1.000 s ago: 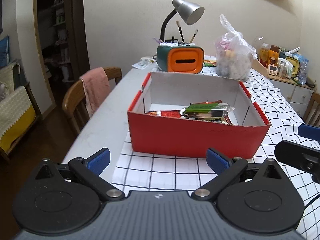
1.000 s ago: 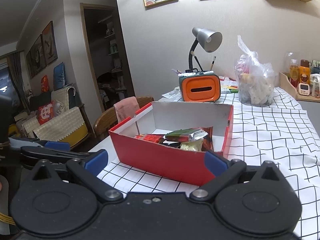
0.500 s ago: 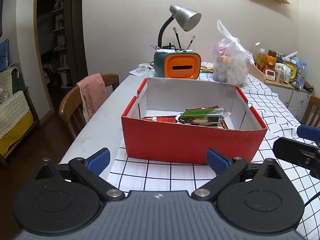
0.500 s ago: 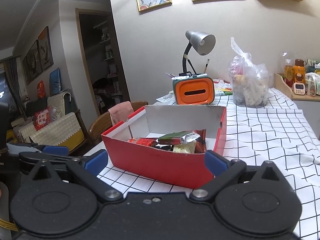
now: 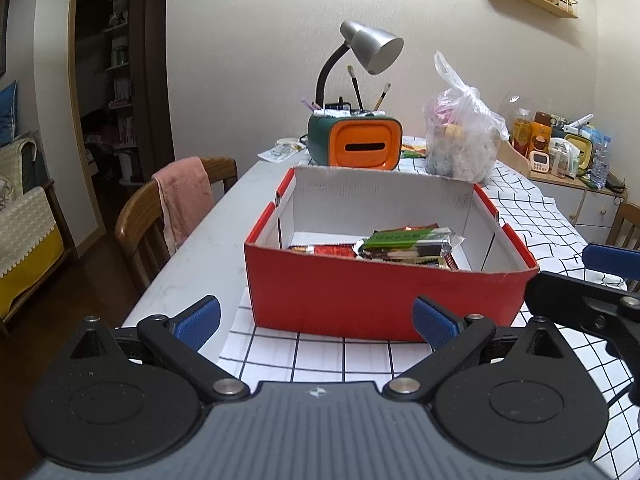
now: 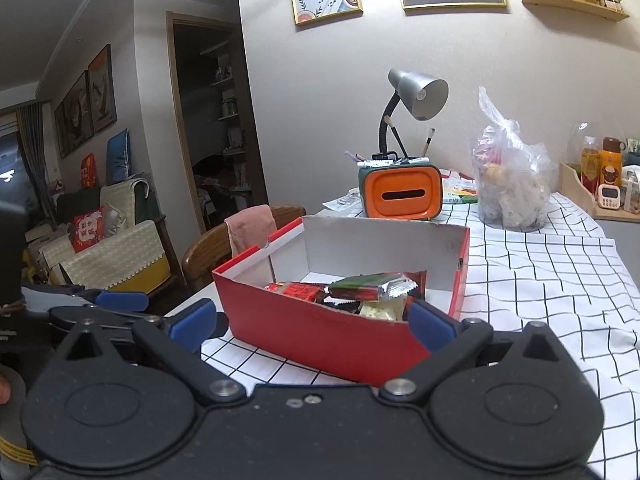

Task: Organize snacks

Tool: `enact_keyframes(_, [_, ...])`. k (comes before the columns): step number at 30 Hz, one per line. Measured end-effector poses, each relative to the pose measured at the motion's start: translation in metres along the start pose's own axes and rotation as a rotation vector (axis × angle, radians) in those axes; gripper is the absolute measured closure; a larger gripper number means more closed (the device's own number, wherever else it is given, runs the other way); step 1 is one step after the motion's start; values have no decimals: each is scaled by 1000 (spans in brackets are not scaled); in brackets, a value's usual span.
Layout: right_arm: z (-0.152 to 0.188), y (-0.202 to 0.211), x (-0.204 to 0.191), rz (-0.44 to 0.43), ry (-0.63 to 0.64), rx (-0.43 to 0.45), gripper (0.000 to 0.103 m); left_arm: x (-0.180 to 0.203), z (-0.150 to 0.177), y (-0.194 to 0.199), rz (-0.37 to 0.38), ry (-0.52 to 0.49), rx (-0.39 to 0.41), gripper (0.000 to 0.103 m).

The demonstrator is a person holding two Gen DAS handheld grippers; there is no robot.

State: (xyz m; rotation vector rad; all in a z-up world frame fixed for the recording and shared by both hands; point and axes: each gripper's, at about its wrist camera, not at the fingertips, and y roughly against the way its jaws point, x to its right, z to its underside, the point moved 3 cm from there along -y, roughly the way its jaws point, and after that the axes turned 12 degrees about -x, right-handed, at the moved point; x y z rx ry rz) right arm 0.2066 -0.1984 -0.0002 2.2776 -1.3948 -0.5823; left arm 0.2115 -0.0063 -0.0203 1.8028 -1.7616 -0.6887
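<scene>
One red box [image 5: 384,300] on the checked cloth [image 5: 532,216], several snack packets [image 5: 408,240] inside, exact count unclear. Your two grippers, left gripper [image 5: 316,318] and right gripper [image 6: 312,322], gape wide, empty, near the box front.

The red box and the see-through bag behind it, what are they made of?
The red box looks like cardboard: matte red outside, dull white inside, with a rough, uneven cut rim. The bag looks like thin clear plastic: glossy, crinkled, knotted on top, contents showing through.

Desk lamp [image 5: 370,50] behind orange-green organizer [image 5: 354,142]; tied plastic bag [image 5: 460,136] beside; pink towel [image 5: 184,196] on chair [image 5: 136,224].
</scene>
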Motion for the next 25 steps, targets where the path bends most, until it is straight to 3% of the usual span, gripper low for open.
enact_keyframes(15, [-4,3,6,-3,-9,37,0,1,5,-5,24,-6,34,0])
enact_keyframes(25, [-2,-8,7,4,-11,8,0,0,8,-15,21,1,10,0])
